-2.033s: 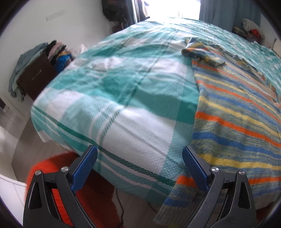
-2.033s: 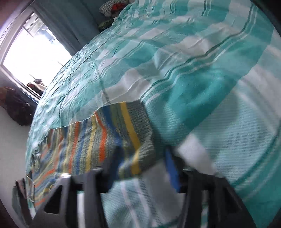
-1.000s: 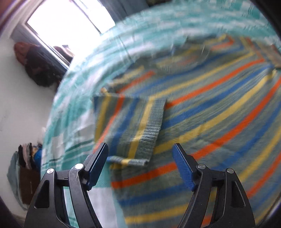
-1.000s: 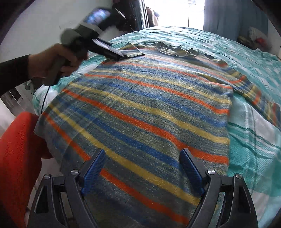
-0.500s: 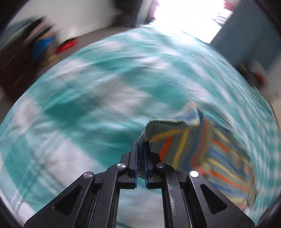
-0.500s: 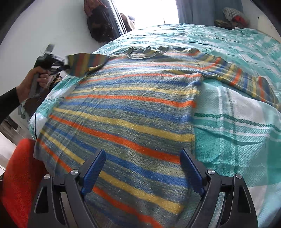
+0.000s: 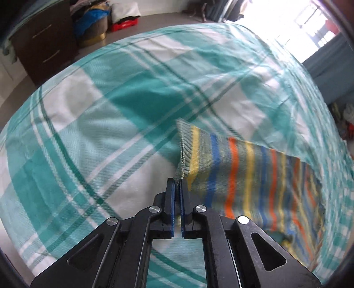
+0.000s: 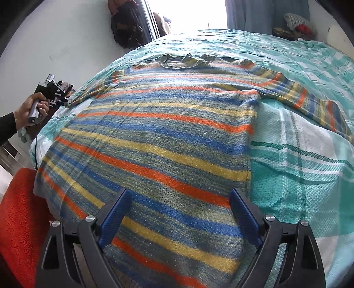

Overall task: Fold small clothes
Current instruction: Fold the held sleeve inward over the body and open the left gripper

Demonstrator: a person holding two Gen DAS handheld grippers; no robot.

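Observation:
A striped knit sweater (image 8: 159, 141) in blue, orange, yellow and grey-green lies flat on the bed, neck away from me. My left gripper (image 7: 176, 185) is shut on the cuff of its left sleeve (image 7: 234, 164) and holds the sleeve stretched out over the bedspread. In the right wrist view that gripper (image 8: 64, 99) shows at the far left, held by a hand. My right gripper (image 8: 183, 212) is open and empty just above the sweater's hem. The right sleeve (image 8: 309, 99) lies spread toward the right.
The bed carries a teal and white checked bedspread (image 8: 309, 168). An orange seat (image 8: 20, 217) stands at the bed's near left corner. A dark wooden cabinet (image 7: 42, 42) and a pile of clothes (image 7: 95, 20) stand beyond the bed. A bright window (image 8: 185, 15) lies behind.
My left gripper swung to the folded left sleeve, shut on its cuff and pulled it outward, away from the sweater's body. My right gripper stayed open near the hem.

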